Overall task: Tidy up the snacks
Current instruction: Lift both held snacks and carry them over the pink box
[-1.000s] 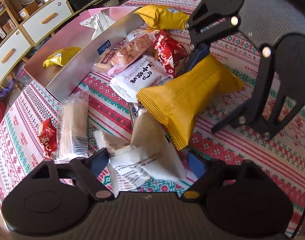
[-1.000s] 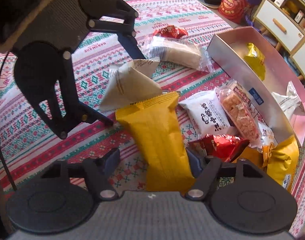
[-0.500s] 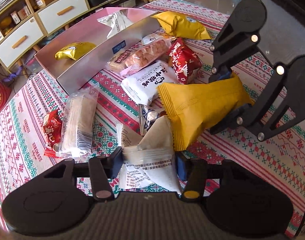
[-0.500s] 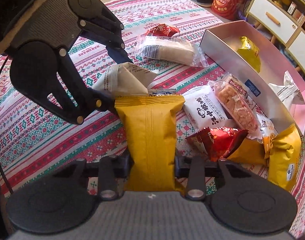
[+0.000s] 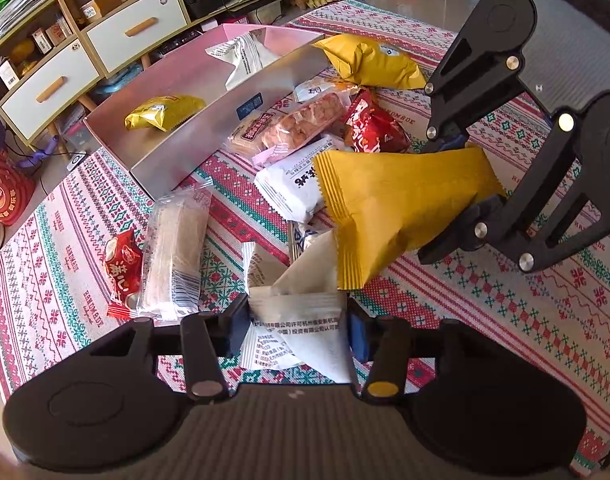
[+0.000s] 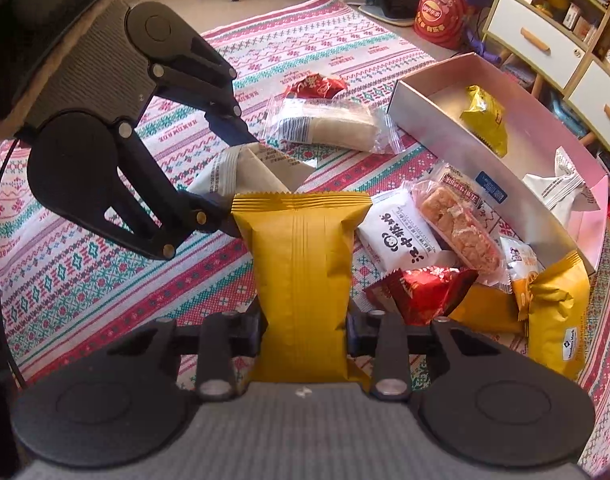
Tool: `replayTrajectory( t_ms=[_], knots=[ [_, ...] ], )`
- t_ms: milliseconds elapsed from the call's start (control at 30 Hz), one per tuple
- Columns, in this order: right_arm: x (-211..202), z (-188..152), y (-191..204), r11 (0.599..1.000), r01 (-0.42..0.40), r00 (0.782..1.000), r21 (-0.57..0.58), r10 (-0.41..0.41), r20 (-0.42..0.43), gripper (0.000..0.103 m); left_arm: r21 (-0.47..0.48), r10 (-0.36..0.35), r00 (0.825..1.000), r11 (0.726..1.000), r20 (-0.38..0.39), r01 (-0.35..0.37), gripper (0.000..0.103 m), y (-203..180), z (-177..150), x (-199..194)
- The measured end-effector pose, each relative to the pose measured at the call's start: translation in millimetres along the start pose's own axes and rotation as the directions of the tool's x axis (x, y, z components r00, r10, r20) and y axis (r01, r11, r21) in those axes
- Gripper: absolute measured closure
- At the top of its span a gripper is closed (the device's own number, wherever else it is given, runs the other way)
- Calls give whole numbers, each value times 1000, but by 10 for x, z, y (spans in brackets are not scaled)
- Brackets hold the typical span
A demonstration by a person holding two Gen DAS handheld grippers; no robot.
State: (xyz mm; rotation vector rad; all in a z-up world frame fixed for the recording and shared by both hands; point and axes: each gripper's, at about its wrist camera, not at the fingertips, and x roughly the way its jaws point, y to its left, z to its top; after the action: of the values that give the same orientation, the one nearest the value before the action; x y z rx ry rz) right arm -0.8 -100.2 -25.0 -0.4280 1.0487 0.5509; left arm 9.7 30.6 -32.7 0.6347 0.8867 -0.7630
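My left gripper is shut on a white-and-beige snack packet and holds it above the patterned cloth. My right gripper is shut on a plain yellow snack bag, lifted off the cloth; the bag also shows in the left wrist view. The open pink box holds a small yellow packet and a white packet. Loose snacks lie beside the box: a white packet with black print, a clear-wrapped biscuit bar and a red packet.
A clear-wrapped pale cake and a small red packet lie left on the cloth. A large yellow bag lies past the box. Shelves with drawers stand behind.
Both grippers closed on their packets and lifted them off the cloth. The views have pulled up and back, so the box shows more fully.
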Motion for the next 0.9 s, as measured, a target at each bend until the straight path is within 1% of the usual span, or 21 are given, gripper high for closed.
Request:
replayTrajectory(
  t_ms=[100, 233, 400, 500, 733, 900],
  knots=[
    [-33, 20, -26, 1000, 5, 1000, 7, -5, 8, 70, -4, 9, 1000, 1000, 6, -9, 47, 18, 30, -21],
    [-83, 36, -78, 1000, 12, 1000, 26, -13, 25, 70, -18, 40, 999, 999, 23, -39, 47, 57, 93, -74],
    [-137, 73, -191, 998, 11, 999, 70, -14, 42, 70, -56, 67, 996, 996, 67, -63, 47, 138, 194, -175],
    [-160, 96, -283, 995, 25, 998, 95, -30, 49, 70, -86, 76, 994, 994, 75, -69, 47, 201, 257, -176],
    [-257, 176, -501, 989, 57, 995, 133, -67, 68, 70, -94, 101, 991, 991, 93, -92, 47, 322, 492, -111],
    [-293, 325, -751, 982, 76, 993, 172, -91, 79, 70, -97, 124, 986, 989, 114, -113, 47, 435, 759, -55]
  ],
)
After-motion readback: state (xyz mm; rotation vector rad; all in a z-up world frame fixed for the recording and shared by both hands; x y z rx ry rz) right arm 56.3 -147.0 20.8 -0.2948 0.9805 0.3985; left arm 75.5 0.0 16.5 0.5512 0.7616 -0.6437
